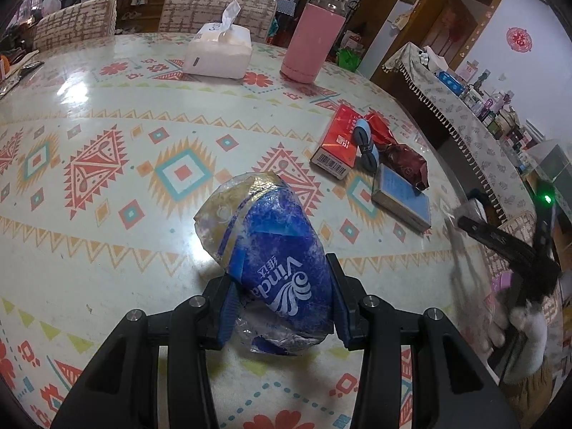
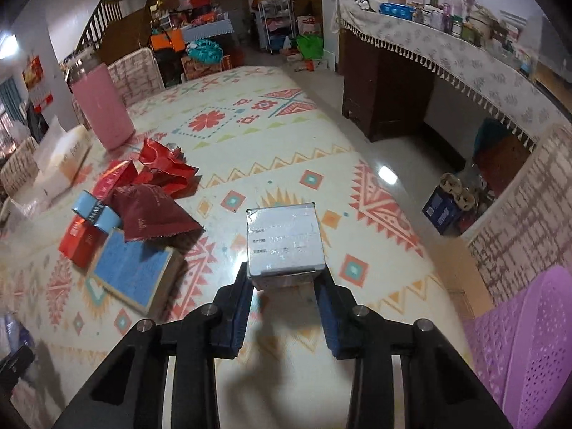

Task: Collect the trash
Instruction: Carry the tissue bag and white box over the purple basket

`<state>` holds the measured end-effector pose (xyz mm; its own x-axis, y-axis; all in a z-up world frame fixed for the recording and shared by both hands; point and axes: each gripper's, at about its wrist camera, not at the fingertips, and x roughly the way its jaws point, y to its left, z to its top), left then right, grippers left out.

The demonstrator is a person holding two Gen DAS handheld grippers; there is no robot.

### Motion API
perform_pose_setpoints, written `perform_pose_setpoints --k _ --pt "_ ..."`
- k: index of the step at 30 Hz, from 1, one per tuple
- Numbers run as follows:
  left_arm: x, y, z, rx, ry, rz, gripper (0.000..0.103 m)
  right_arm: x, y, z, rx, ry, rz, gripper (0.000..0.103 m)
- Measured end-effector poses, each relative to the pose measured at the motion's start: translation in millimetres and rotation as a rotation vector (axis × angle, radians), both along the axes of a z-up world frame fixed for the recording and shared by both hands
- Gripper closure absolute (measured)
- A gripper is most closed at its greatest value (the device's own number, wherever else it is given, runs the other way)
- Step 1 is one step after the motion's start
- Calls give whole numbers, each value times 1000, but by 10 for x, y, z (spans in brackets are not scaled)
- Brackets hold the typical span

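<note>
table cover (image 1: 107, 114): glossy, smooth, printed | tissue wrapper (image 1: 275, 250): crinkled shiny plastic film | small box (image 2: 284, 243): silvery card, slight sheen | red wrappers (image 2: 161, 171): creased foil-like | basket (image 2: 529, 339): perforated purple plastic | gripper pads (image 2: 239, 307): matt blue

A pink tumbler (image 1: 314, 35) with a clear lid stands at the far side of the patterned desk (image 1: 107, 136), near a white tissue box (image 1: 218, 52). Two upholstered chairs (image 1: 214, 7) sit behind. A cloth-draped sideboard (image 2: 447, 57) carries bottles.
</note>
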<state>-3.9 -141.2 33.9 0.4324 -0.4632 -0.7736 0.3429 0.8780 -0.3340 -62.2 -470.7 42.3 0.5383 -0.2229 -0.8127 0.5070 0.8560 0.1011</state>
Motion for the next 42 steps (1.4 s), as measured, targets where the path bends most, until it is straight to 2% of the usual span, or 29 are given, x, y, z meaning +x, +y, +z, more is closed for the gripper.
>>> perform_pose_setpoints --k 11,16,28,31,34,42 --pt "-23 8 5 4 -12 0 60 -875 520 156 79 -58 137 66" --pt "-40 -11 2 16 -23 -3 60 -1359 650 228 90 -95 157 65" --pt "-282 -233 37 119 -99 -27 60 -2514 348 369 154 -220 61 65" --pt "-463 -289 170 107 -125 -55 60 -2709 237 396 149 -237 43 65" --pt "-594 -383 279 72 -109 -97 60 -2845 140 398 139 -251 21 65" --pt "-965 -1013 611 42 -125 -258 60 -3197 -135 341 191 -312 -25 65"
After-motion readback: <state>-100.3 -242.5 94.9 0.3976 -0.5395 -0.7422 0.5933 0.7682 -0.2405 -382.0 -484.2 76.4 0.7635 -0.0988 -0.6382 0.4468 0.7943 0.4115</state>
